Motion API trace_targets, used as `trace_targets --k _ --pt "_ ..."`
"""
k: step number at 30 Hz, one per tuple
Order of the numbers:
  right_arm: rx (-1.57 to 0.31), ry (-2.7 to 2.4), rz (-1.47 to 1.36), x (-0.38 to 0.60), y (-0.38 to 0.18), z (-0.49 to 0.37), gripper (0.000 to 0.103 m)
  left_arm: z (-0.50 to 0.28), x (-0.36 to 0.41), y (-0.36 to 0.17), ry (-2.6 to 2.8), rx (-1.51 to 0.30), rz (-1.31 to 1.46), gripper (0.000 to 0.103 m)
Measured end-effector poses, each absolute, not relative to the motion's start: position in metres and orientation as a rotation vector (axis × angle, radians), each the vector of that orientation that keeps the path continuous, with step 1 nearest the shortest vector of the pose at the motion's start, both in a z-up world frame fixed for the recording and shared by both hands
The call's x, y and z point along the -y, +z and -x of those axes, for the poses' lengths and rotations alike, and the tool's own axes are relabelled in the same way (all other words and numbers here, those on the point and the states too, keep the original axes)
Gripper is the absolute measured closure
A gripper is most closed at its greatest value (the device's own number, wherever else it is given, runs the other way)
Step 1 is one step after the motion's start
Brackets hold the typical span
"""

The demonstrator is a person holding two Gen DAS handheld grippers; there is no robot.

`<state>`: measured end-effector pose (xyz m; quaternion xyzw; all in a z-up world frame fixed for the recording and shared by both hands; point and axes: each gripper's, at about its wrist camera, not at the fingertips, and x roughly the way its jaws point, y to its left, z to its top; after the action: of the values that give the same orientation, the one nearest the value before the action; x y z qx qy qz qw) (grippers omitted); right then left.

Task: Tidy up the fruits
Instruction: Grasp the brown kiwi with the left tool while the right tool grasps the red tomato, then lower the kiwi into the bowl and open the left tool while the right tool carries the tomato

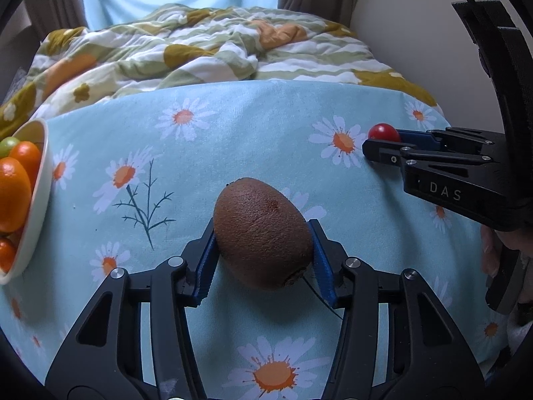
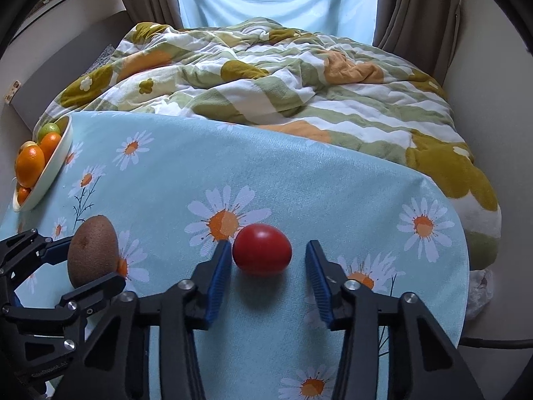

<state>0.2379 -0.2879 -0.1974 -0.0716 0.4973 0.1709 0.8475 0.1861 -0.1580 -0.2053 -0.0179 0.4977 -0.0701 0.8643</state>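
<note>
A brown kiwi point(image 1: 263, 233) lies on the daisy tablecloth between the blue pads of my left gripper point(image 1: 265, 250); the pads press both its sides. It also shows in the right wrist view point(image 2: 93, 253). A red tomato point(image 2: 262, 248) lies between the fingers of my right gripper point(image 2: 268, 260), which is open; the left pad touches or nearly touches it, the right pad stands apart. The tomato point(image 1: 383, 131) shows at the right gripper's tip in the left wrist view. A white bowl point(image 1: 36, 206) at the far left holds oranges and a green fruit.
The table point(image 2: 299, 173) wears a light blue cloth with daisies. Behind it lies a bed with a rumpled striped quilt point(image 2: 266, 76). The bowl point(image 2: 50, 170) sits near the table's left edge. Curtains and a bright window are at the back.
</note>
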Motion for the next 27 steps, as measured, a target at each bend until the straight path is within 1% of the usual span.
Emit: trace_targets --k 5,10,20,27 --pt "-1.033 0.379 0.15 0.284 -0.191 -0.233 0.072 -0.182 0.151 -0.201 -0.131 -1.033 0.05 0.047" --pt "-1.01 0.388 0.148 0.281 -0.178 -0.226 0.072 -0.174 0.143 -0.186 -0.117 -1.007 0.061 0.047" --pt "-0.974 0.425 0.157 0.259 -0.135 -0.205 0.072 -0.154 0.113 -0.133 -0.091 -0.938 0.098 0.047" --pt "-0.945 0.474 0.159 0.223 -0.105 -0.185 0.072 -0.134 0.069 -0.102 -0.051 -0.889 0.107 0.047"
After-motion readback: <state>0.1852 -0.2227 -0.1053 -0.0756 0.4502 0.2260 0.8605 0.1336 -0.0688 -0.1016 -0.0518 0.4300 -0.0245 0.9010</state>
